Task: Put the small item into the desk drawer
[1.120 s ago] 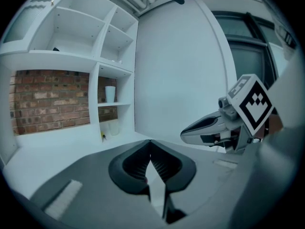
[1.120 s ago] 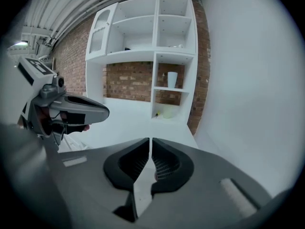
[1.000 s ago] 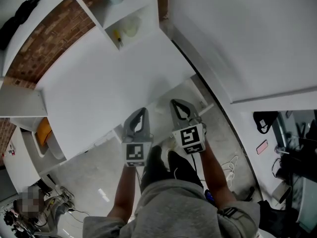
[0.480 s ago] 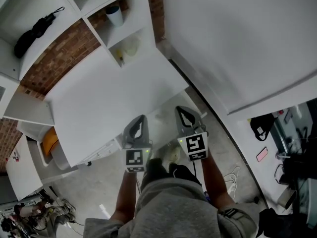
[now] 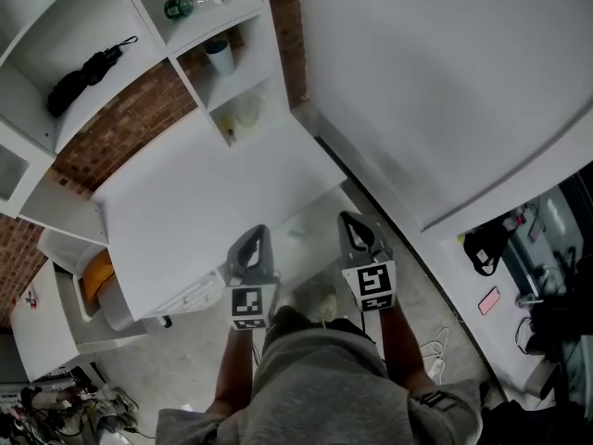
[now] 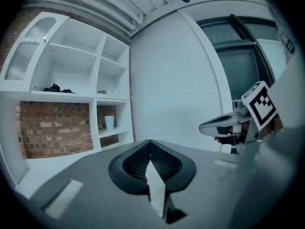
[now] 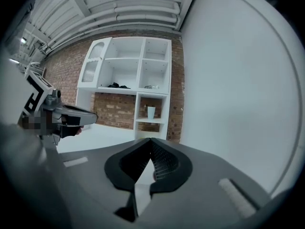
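The desk (image 5: 213, 193) is plain white, and so are the shelf unit (image 5: 148, 7) and the big panel (image 5: 445, 82) on the right. The wall (image 5: 130, 123) behind is red-brown brick with pale joints. The left gripper (image 5: 257, 233) and right gripper (image 5: 348, 218) are grey with dark ribbed pads (image 6: 164, 165). Their cubes (image 5: 252, 306) carry black-and-white square markers. On the shelves are a black umbrella (image 5: 88, 70), a green bottle (image 5: 181, 7) and a pale blue cup (image 5: 220, 56). The floor (image 5: 185, 360) is mottled light grey. The person's top (image 5: 324, 387) is grey.
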A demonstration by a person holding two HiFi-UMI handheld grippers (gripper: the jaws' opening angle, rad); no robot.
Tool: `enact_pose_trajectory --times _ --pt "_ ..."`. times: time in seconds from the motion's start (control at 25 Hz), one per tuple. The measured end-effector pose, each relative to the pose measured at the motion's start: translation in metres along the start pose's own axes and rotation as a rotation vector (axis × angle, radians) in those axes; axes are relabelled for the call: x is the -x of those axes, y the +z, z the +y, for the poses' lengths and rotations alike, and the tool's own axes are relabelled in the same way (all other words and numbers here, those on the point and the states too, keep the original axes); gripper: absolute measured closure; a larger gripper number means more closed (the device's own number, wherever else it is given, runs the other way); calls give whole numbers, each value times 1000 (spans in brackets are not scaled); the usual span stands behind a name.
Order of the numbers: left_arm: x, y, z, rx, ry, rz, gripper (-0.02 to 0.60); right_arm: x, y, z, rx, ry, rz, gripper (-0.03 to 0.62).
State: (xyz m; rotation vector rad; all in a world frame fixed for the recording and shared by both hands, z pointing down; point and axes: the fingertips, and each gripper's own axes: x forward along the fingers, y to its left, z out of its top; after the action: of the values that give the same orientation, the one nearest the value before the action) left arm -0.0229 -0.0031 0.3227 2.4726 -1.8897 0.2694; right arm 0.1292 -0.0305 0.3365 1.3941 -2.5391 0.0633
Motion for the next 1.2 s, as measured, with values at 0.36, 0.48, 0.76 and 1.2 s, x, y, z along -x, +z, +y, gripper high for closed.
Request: enact_pose_trajectory --times 0.36,0.48,0.76,1.2 --pt "22 3 -7 -4 4 -9 569 37 -1 -9 -1 -55 -33 591" --pt "27 4 -7 -8 8 -9 569 44 0 -10 -22 -63 -41 592" --pt "33 4 -1 -1 23 -13 569 48 -1 -8 -50 -67 -42 591" --pt "32 4 -1 -4 16 -10 569 46 -1 -3 -55 -56 -39 592"
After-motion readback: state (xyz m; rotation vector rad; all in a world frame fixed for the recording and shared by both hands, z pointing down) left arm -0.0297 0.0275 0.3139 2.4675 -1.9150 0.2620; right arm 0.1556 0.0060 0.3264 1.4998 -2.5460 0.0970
